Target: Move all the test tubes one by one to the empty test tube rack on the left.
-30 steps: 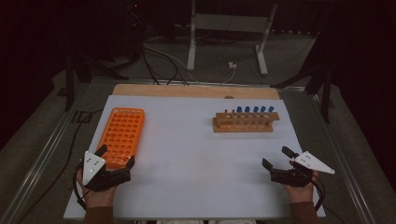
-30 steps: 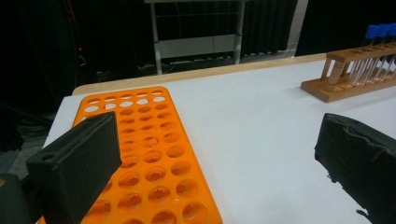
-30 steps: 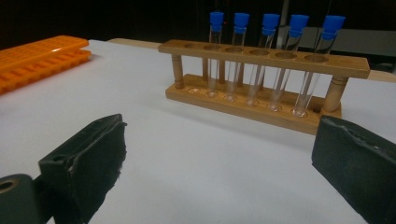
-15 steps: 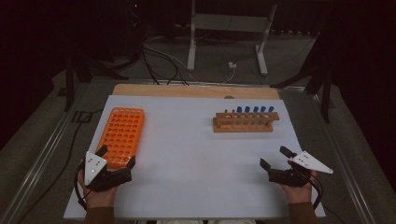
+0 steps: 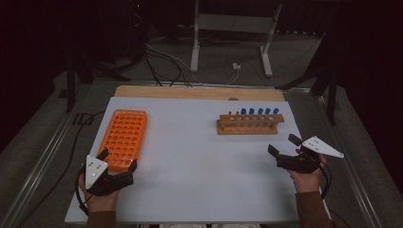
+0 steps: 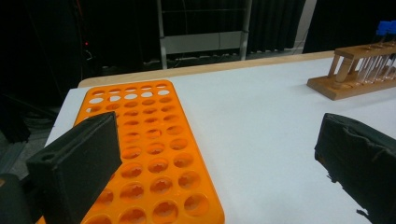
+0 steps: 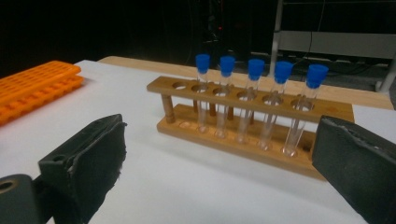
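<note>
**Right gripper lining up on the tubes**

While both grippers are hovering low near the table's (image 5: 199, 161) front edge, we are judging the work to be moving capped tubes (image 7: 256, 100) out of the wooden rack (image 7: 252, 140). Our right gripper (image 5: 284, 145) is holding its jaws spread wide with nothing between them. Our left gripper (image 5: 119, 160) is likewise gaping and empty, sitting at the near end of the orange tray (image 5: 124, 138).

Seen from above, the rack is lying at about 11 o'clock from the right gripper, a short reach off and not touching. Its long axis is running 9 to 3 across the table, and five blue-capped tubes are standing upright along it, with one hole empty at the 9 o'clock end. The tray is lying well apart at 9 o'clock from the rack, its long axis running 12 to 6.

We are reckoning the right hand much the nearer to the tubes, so the coming reach is probably falling to it: forward and slightly left, jaws closing across one tube below its cap.
</note>
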The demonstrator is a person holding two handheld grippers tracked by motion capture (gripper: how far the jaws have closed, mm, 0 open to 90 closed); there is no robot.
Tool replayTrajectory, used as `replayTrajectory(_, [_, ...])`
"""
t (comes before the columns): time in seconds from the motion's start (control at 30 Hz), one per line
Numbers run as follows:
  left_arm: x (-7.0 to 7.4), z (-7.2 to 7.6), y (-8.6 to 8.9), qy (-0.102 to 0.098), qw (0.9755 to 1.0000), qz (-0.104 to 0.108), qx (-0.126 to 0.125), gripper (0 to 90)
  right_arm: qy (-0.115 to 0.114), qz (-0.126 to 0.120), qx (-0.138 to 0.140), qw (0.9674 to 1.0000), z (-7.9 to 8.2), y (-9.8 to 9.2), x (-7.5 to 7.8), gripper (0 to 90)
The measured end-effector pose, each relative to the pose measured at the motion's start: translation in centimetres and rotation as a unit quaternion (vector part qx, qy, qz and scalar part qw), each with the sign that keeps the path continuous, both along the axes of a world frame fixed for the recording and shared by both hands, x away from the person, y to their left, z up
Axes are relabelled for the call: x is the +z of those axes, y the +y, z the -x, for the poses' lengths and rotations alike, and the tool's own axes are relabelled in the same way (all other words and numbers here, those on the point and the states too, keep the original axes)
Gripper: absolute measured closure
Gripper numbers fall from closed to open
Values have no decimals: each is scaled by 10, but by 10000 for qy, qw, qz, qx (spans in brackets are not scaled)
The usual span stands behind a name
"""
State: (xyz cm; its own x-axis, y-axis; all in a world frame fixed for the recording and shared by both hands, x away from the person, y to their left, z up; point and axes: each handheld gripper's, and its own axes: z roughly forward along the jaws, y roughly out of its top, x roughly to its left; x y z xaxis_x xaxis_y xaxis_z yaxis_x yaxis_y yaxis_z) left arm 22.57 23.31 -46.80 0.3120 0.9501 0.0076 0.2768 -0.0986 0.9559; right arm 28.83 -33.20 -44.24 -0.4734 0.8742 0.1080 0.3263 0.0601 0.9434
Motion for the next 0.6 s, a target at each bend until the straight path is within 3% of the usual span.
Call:
replayTrajectory(0.4, [-1,1,-1,9,10000,-16,37,13,-47,165,-362,9992,-42,-12,9,46])
replayTrajectory(0.6, [-1,1,-1,-2,10000,-4,40,13,66,226,-537,9983,-65,-21,7,53])
